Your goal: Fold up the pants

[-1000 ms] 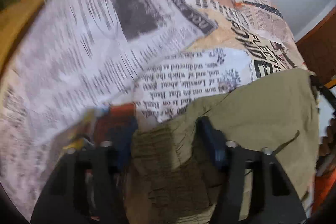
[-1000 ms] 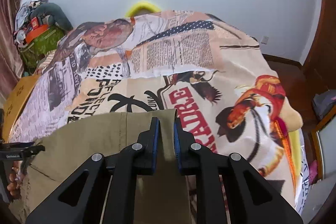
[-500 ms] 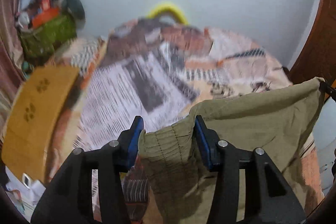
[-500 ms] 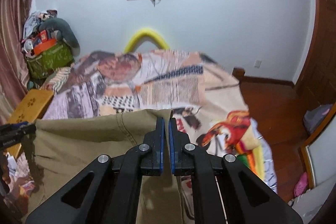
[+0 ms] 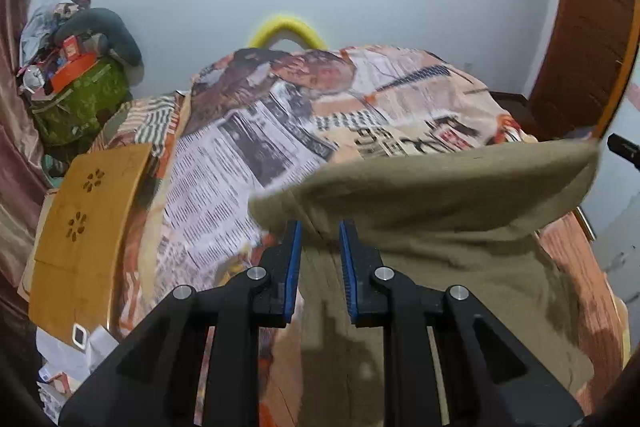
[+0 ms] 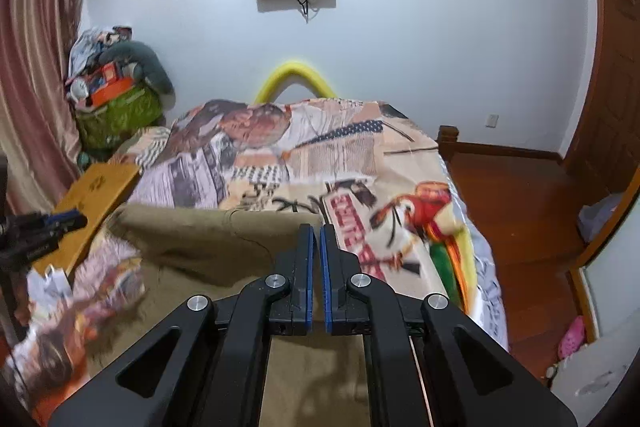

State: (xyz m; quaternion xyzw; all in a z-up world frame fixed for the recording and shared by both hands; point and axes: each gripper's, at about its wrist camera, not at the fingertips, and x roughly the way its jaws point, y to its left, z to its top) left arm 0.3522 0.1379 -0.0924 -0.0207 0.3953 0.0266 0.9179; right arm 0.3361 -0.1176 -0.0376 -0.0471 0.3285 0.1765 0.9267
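Olive-khaki pants (image 5: 440, 211) hang stretched between my two grippers above a bed. My left gripper (image 5: 319, 231) is shut on one bunched corner of the top edge, with fabric filling the gap between its blue pads. My right gripper (image 6: 316, 231) is shut on the other corner of the pants (image 6: 208, 247), pads nearly touching. In the right wrist view the left gripper (image 6: 52, 223) shows at the far left edge. The rest of the pants drapes down below the grippers, out of sight.
A bed with a newspaper-print cover (image 5: 248, 155) lies ahead, also in the right wrist view (image 6: 320, 163). A wooden board (image 5: 84, 223) leans at its left side. A pile of bags and clothes (image 5: 76, 87) stands at the back left. Wooden floor (image 6: 516, 211) lies to the right.
Both grippers have risen and tilted up with the pants, which have lifted off the bed and now hang stretched between them. The room's back wall has come into view.
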